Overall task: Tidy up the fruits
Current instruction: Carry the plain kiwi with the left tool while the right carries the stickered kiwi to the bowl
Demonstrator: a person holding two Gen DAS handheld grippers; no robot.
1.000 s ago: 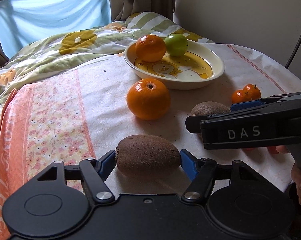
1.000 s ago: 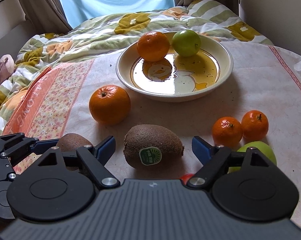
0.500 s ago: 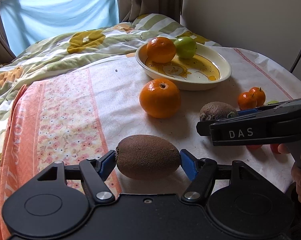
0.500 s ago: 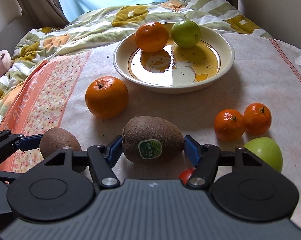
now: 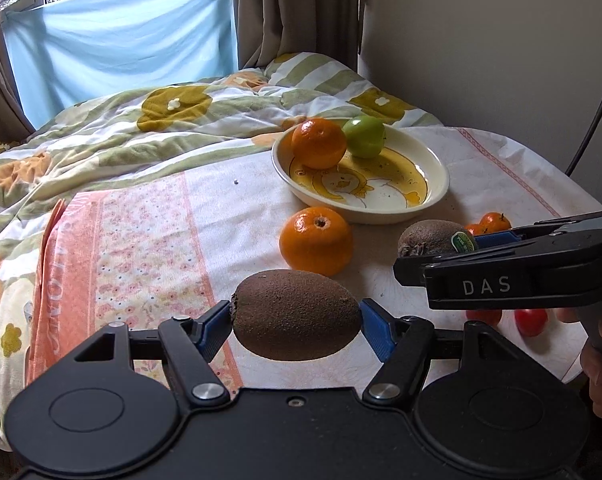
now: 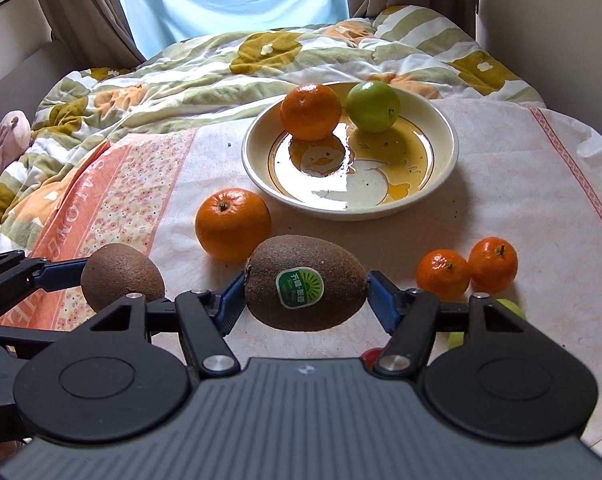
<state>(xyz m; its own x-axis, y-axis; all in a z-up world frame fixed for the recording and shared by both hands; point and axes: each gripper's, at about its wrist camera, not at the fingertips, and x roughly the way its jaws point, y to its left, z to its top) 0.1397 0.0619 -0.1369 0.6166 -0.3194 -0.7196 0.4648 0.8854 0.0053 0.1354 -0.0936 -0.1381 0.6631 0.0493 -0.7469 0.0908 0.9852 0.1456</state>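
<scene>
Both kiwis have risen off the cloth since the earlier frames, and the right pads, wide then, have closed.

Left wrist view: the left gripper [image 5: 295, 326] clamps a plain fuzzy brown kiwi [image 5: 295, 315] at lower centre, clear of the pale floral tablecloth [image 5: 221, 208].

Right wrist view: the right gripper [image 6: 306, 294] squeezes a stickered brown kiwi [image 6: 306, 282] end to end at centre frame. The yellow-patterned cream bowl [image 6: 447, 160] sits upper centre, holding an orange and a green apple.

Carrying is under way; next, each kiwi likely needs carrying over the rim into bare bowl space.

The right gripper [image 6: 306, 294] hides most of a green apple [image 6: 511, 307] and a red fruit [image 6: 371, 356], while the sticker [image 6: 300, 287] text stays unreadable.
</scene>
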